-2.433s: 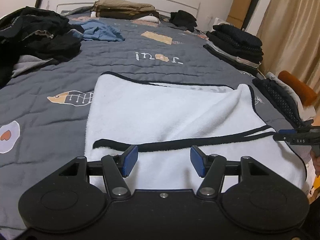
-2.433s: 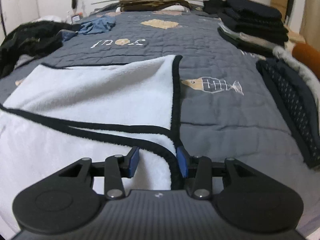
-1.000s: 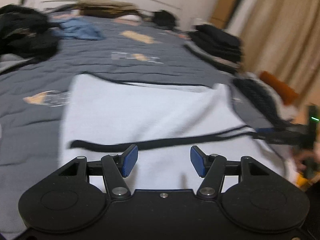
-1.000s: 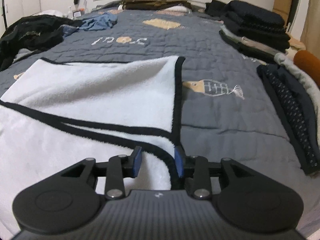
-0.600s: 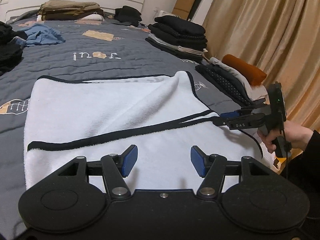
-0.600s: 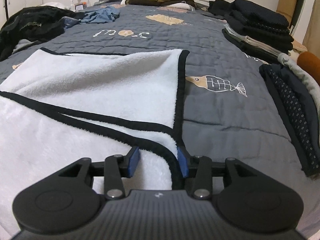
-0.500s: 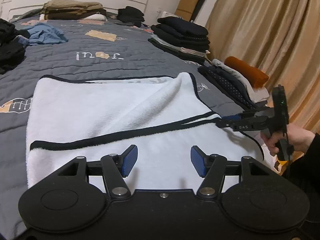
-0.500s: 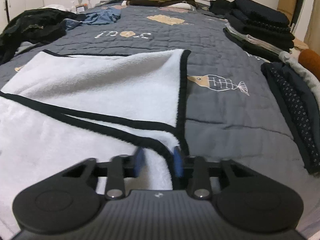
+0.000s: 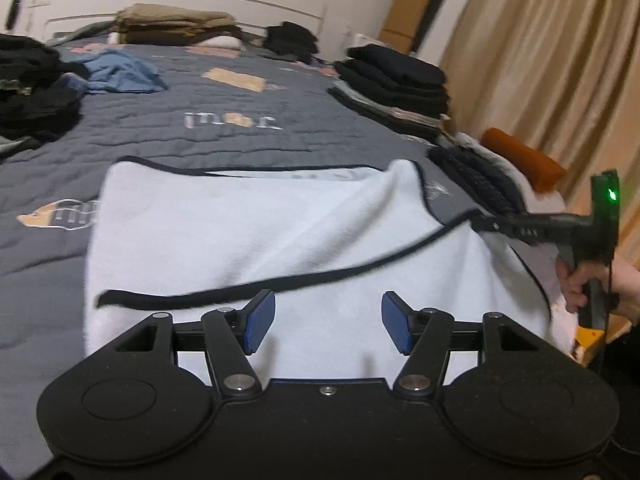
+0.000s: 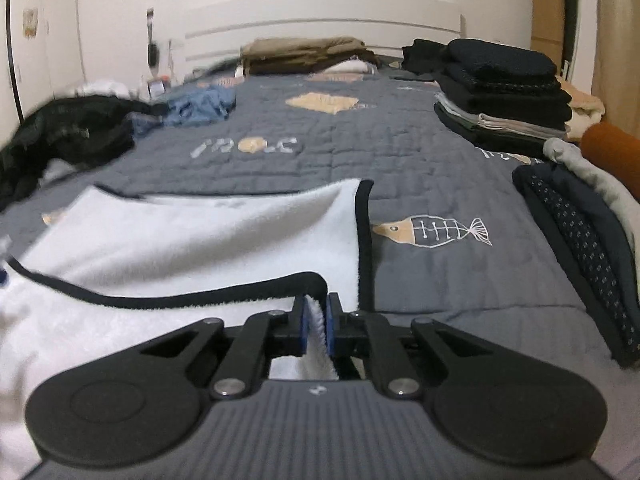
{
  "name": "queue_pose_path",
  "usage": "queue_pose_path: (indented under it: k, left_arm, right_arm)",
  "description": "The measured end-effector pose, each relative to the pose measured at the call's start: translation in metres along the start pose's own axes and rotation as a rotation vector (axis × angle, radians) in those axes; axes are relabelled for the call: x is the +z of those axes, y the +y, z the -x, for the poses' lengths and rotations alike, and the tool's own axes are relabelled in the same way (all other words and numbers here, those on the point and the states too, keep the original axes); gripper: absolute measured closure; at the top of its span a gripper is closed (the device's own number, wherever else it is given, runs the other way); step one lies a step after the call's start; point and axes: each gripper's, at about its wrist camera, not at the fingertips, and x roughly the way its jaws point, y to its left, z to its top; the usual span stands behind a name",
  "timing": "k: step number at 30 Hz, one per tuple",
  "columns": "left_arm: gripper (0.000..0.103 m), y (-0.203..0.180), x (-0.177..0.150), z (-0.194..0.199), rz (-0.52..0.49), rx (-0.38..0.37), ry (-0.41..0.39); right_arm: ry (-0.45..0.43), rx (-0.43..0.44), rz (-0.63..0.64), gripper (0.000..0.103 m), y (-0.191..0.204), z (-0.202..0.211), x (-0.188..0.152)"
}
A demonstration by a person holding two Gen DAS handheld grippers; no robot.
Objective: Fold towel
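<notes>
The towel [image 9: 248, 240] lies on the grey quilted bed [image 9: 240, 136], at the near end of it, already doubled over once so that a black-trimmed edge runs across its white upper face. It looks to me soft, thick and fluffy, quite light for its size, and not slippery; I judge that it will sag and drape as soon as it is lifted, and that a pull at one corner only will drag a diagonal crease through the cloth. The best places to take hold are therefore the two near corners of the trimmed edge, where the black border gives a firmer rim for the pads. The right hand-held gripper [image 10: 317, 322] has just been closing and now its jaws stand nearly together, pinching the right near corner of the towel; a tuft of white pile shows between the blue pads [image 10: 329, 330], and the black trim curls up just beside them. In the left wrist view this same corner is raised a little from the towel, with a person's hand [image 9: 592, 280] on the handle. The left hand-held gripper [image 9: 328, 322] is open about half way and holds nothing: it hovers over the near part of the towel, its pads apart, with the trimmed edge just beyond them. I think it must go to the left end of that edge, so that both corners can rise together.
</notes>
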Motion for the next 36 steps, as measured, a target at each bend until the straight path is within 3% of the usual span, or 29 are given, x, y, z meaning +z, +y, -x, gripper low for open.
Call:
queue_pose_path:
  k: [6,10,14,19,21,22,23,25,26,29,32,34,36]
  left_arm:
    - [0.043,0.036,0.007,0.001,0.012,0.251,0.025]
    - [0.043,0.045,0.008,-0.010,-0.010,0.328,0.066]
    - [0.043,0.050,0.005,-0.023,-0.012,0.355,0.140]
    - [0.042,0.066,0.000,-0.017,0.070,0.391,0.153]
    - [0.043,0.069,-0.001,-0.012,0.100,0.350,0.145]
    - [0.047,0.068,-0.001,-0.011,0.106,0.319,0.144]
    - [0.064,0.066,-0.001,-0.012,0.093,0.300,0.142]
    - [0.088,0.061,-0.001,-0.014,0.048,0.310,0.137]
    - [0.093,0.063,0.000,-0.012,0.062,0.307,0.122]
    - [0.096,0.069,0.008,0.008,0.133,0.291,0.022]
    - [0.096,0.069,0.016,0.025,0.141,0.303,-0.068]
    - [0.096,0.069,0.016,0.022,0.140,0.311,-0.061]
    - [0.096,0.069,0.012,0.005,0.124,0.333,0.009]
  right_arm:
    - [0.083,-0.018,0.027,0.095,0.002,-0.021,-0.003]
    - [0.083,-0.018,0.028,0.095,0.003,-0.017,-0.006]
    - [0.078,-0.020,0.036,0.095,0.005,-0.017,-0.006]
    - [0.070,-0.015,0.029,0.095,0.003,-0.016,-0.005]
    - [0.071,-0.016,0.030,0.094,0.003,-0.017,-0.005]
    - [0.072,-0.017,0.031,0.094,0.003,-0.017,-0.005]
    - [0.072,-0.019,0.032,0.095,0.004,-0.018,-0.005]
    - [0.063,-0.024,0.032,0.095,0.005,-0.016,-0.004]
    - [0.059,-0.026,0.031,0.095,0.006,-0.016,-0.004]
    - [0.024,-0.027,0.015,0.095,0.005,-0.011,-0.002]
    - [-0.052,-0.016,-0.009,0.095,0.006,0.000,0.004]
    - [-0.083,-0.013,-0.016,0.095,0.008,0.003,0.007]
    - [-0.014,-0.025,-0.001,0.095,0.009,-0.010,0.005]
